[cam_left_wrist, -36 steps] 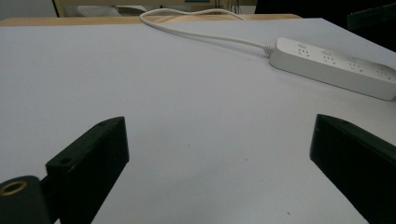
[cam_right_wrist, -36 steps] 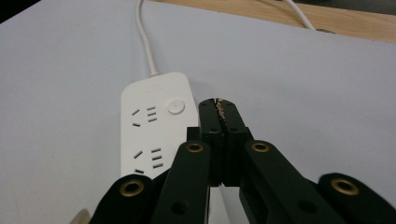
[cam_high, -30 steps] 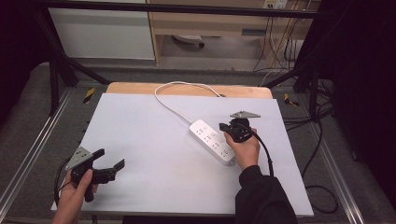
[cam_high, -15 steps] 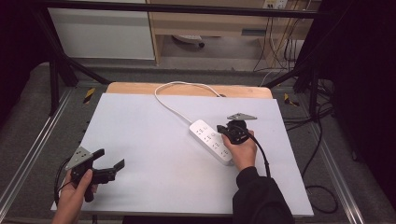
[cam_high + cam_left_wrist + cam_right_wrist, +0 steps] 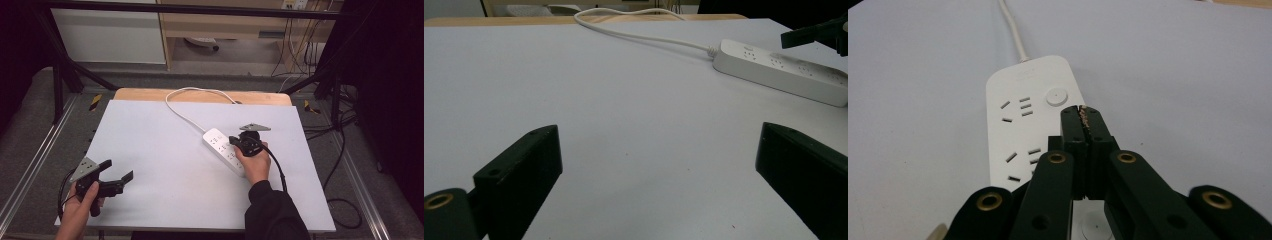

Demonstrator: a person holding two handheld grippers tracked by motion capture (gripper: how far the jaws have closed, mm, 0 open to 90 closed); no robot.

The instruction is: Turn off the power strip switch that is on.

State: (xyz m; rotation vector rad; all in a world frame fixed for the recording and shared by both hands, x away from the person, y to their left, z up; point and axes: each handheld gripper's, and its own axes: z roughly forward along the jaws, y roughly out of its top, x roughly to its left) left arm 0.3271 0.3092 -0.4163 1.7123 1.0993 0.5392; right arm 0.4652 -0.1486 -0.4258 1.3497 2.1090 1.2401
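Observation:
A white power strip lies slantwise right of the table's middle, and its white cable loops off toward the far edge. My right gripper hangs over the strip with its jaws shut and nothing between them. In the right gripper view the shut tips sit just short of the round button at the strip's cable end. My left gripper rests near the front left corner, open and empty. Seen from the left gripper, the strip lies far off at the upper right.
A pale sheet covers the table, with a wooden strip showing along the far edge. Metal frame rails run down both sides. Loose cables trail on the floor to the right.
My right gripper has crept a little to the left over the power strip, still shut. The left gripper has stayed in place.

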